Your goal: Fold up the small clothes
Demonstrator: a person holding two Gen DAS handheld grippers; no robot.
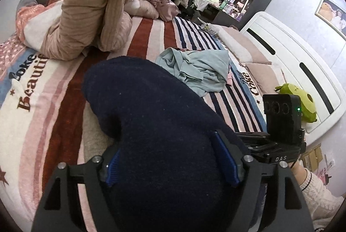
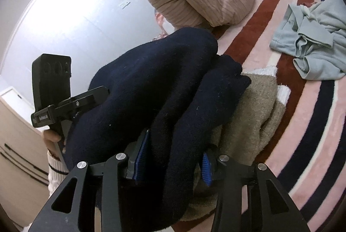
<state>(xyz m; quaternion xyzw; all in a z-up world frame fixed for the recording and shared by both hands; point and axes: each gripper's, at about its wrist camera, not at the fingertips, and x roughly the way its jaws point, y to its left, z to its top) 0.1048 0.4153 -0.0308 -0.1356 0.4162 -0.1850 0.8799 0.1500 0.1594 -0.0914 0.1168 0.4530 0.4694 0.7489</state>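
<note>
Navy knit garment (image 1: 151,124) lay bunched between both pairs of jaws, draped over a beige sweater (image 2: 255,106) on the striped blanket (image 1: 64,89). Blue pads of the left gripper (image 1: 173,165) flanked the thick wool, though whether they pressed it I could not tell; likewise for the right gripper (image 2: 170,162). If either grip slackened unevenly, the bulky fold would likely flop open, or slide askew off the beige sweater, spoiling the stack.
</note>
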